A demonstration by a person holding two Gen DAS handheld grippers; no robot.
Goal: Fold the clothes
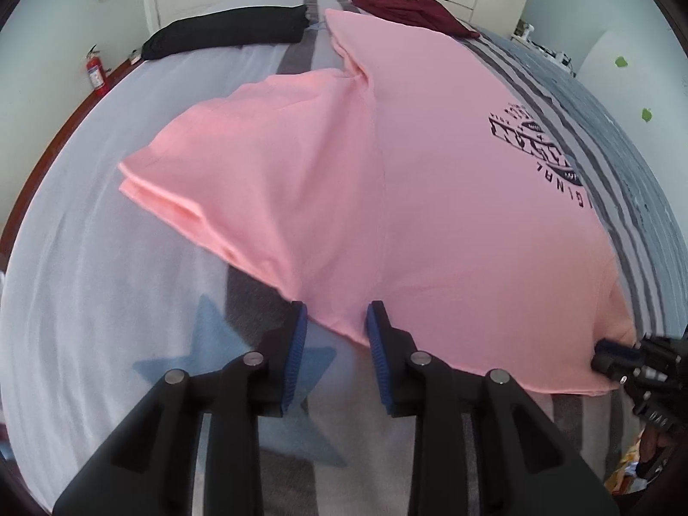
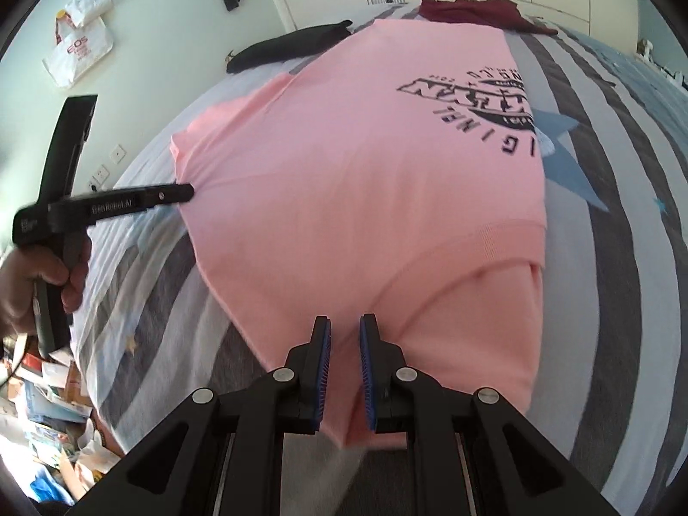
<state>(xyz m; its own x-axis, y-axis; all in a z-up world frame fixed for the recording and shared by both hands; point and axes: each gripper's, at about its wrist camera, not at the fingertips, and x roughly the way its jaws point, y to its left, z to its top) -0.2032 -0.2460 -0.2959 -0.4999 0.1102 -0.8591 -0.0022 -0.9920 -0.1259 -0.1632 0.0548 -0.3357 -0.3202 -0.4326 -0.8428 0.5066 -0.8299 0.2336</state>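
Left wrist: left gripper (image 1: 336, 314) open at pink shirt (image 1: 387, 172) edge

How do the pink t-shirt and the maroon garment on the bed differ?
The pink t-shirt lies near the camera, spread fairly smooth, one side folded over; the maroon garment lies at the far end, rumpled in a heap. The pink t-shirt bears a dark print; none shows on the maroon garment. Both grippers are at the pink t-shirt's near edge; neither is near the maroon garment. Both rest on the striped bedcover.
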